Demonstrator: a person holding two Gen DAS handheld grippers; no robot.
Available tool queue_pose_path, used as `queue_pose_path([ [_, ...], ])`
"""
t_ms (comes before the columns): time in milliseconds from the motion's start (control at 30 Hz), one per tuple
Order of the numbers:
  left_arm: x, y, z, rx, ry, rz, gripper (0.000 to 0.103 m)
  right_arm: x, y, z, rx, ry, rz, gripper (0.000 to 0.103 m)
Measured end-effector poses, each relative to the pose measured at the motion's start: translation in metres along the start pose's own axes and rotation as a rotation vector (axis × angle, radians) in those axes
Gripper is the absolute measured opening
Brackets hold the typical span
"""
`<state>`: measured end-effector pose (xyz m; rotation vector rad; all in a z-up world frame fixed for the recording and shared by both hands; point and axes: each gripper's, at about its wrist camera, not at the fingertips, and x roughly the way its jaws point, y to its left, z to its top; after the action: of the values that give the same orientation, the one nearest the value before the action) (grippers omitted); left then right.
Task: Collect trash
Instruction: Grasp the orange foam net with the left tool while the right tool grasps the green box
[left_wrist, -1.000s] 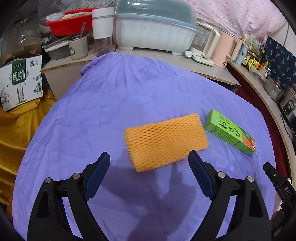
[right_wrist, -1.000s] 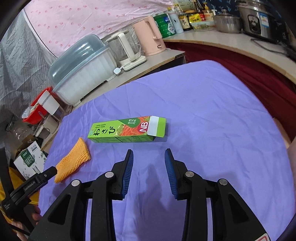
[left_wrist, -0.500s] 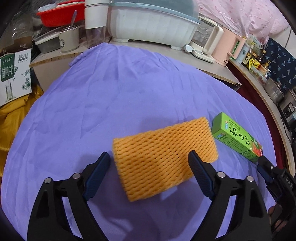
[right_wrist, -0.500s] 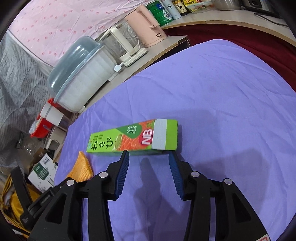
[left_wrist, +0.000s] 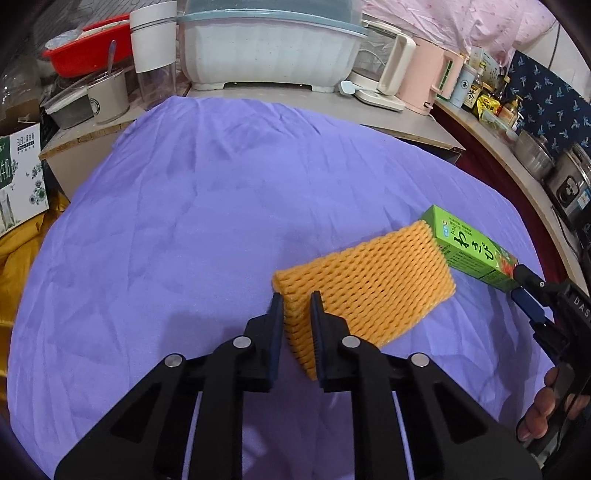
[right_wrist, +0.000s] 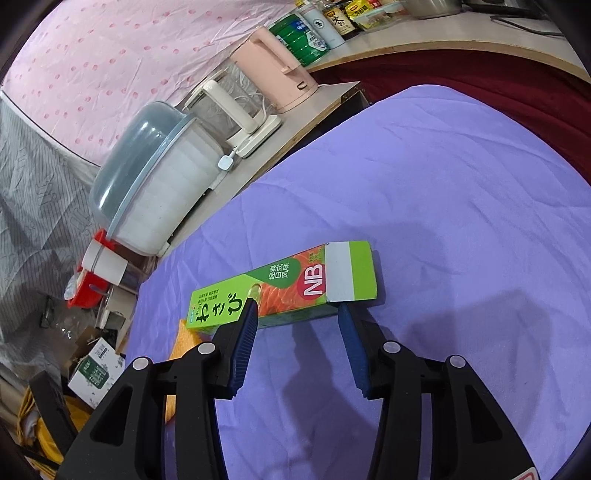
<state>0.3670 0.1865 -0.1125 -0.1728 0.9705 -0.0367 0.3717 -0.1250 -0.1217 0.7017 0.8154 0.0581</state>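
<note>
The left gripper (left_wrist: 297, 301) is closed on one end of the orange foam net (left_wrist: 369, 284), whose edge hides part of the green box (left_wrist: 471, 249); the right gripper (right_wrist: 295, 308) stands open against the box on the purple worktop (right_wrist: 443, 192); contact is unclear.

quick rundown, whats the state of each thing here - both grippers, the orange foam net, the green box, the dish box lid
left gripper: shut on the orange foam net's near corner
orange foam net: pinched at one corner, otherwise on the purple cloth
right gripper: open, fingers either side of the green box
green box: lying flat on the cloth, not gripped
dish box: lid closed
</note>
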Motion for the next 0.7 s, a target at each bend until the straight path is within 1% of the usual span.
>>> queue_pose_path([
  [333, 0.002, -0.003, -0.002, 0.03, -0.009, 0.025, 0.012, -0.004, -0.023, 0.019, 0.081, -0.043, 0.014, 0.045],
  [467, 0.003, -0.004, -0.002, 0.031, -0.014, 0.031, 0.012, 0.004, -0.036, 0.029, 0.141, -0.036, 0.04, 0.045],
  [533, 0.003, -0.005, -0.002, 0.035, -0.016, 0.035, 0.012, 0.009, -0.04, 0.032, 0.167, -0.031, 0.062, 0.04],
  [600, 0.003, -0.005, -0.002, 0.036, -0.017, 0.037, 0.012, 0.015, -0.043, 0.035, 0.185, -0.02, 0.077, 0.028],
  [667, 0.001, -0.007, -0.003, 0.041, -0.019, 0.039, 0.011, 0.015, -0.043, 0.037, 0.189, -0.027, 0.093, 0.023],
  [700, 0.001, -0.007, -0.003, 0.042, -0.019, 0.038, 0.011, 0.014, -0.041, 0.037, 0.184, -0.032, 0.094, 0.016],
])
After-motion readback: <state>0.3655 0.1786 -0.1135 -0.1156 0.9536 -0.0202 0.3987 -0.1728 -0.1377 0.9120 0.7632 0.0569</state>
